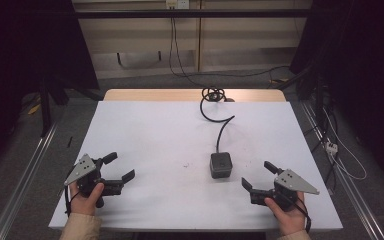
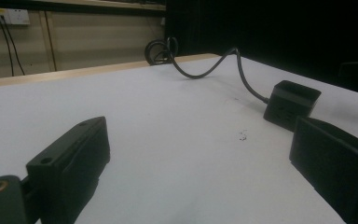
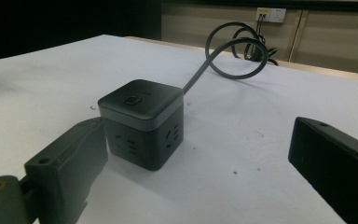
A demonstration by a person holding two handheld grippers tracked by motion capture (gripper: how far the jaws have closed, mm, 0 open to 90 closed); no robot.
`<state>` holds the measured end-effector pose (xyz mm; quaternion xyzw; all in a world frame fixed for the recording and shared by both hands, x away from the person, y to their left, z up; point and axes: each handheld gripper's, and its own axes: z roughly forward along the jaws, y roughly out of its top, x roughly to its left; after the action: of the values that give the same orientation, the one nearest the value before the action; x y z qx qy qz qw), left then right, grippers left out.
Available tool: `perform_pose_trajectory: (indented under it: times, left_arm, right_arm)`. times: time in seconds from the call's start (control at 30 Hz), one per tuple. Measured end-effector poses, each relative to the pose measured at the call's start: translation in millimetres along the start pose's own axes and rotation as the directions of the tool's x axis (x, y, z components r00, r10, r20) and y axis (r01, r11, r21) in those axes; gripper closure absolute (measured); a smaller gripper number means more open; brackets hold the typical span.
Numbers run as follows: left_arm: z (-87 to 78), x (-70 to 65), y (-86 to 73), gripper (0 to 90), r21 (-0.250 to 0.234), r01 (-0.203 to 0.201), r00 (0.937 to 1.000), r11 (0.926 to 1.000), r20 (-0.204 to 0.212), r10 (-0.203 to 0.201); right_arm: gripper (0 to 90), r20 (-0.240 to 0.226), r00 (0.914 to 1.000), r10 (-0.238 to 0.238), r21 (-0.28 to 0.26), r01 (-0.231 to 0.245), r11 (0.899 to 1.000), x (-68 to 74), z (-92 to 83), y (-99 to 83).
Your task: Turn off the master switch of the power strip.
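A dark cube power socket sits on the white table just beside the right gripper, well apart from the left gripper, both resting with jaws spread, holding nothing.

The bench lies bare across its left and near stretches, open to any pass, while right of centre a dark socket cube and its cable, curling to the far edge, stand in the way.
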<state>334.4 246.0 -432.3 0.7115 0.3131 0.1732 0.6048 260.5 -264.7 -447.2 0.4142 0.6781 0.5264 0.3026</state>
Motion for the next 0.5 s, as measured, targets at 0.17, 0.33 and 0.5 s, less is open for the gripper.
perform_pose_trajectory:
  times: [0.17,0.33,0.5]
  left_arm:
    - [0.2,0.1,0.1,4.8,0.005,0.001,1.0000,1.0000,-0.002,-0.001]
    - [0.4,-0.1,0.1,4.8,0.004,0.002,1.0000,1.0000,-0.002,-0.002]
    - [0.0,-0.2,0.3,4.8,0.002,0.001,1.0000,1.0000,-0.001,-0.001]
  right_arm:
    - [4.2,-0.005,1.0000,0.002,0.005,-0.002,1.000,0.6,0.8,0.7]
    - [5.1,-0.007,1.0000,0.005,0.007,-0.005,1.000,1.1,2.2,2.5]
    - [5.9,-0.011,0.9999,0.012,0.005,-0.012,1.000,1.4,5.2,5.1]
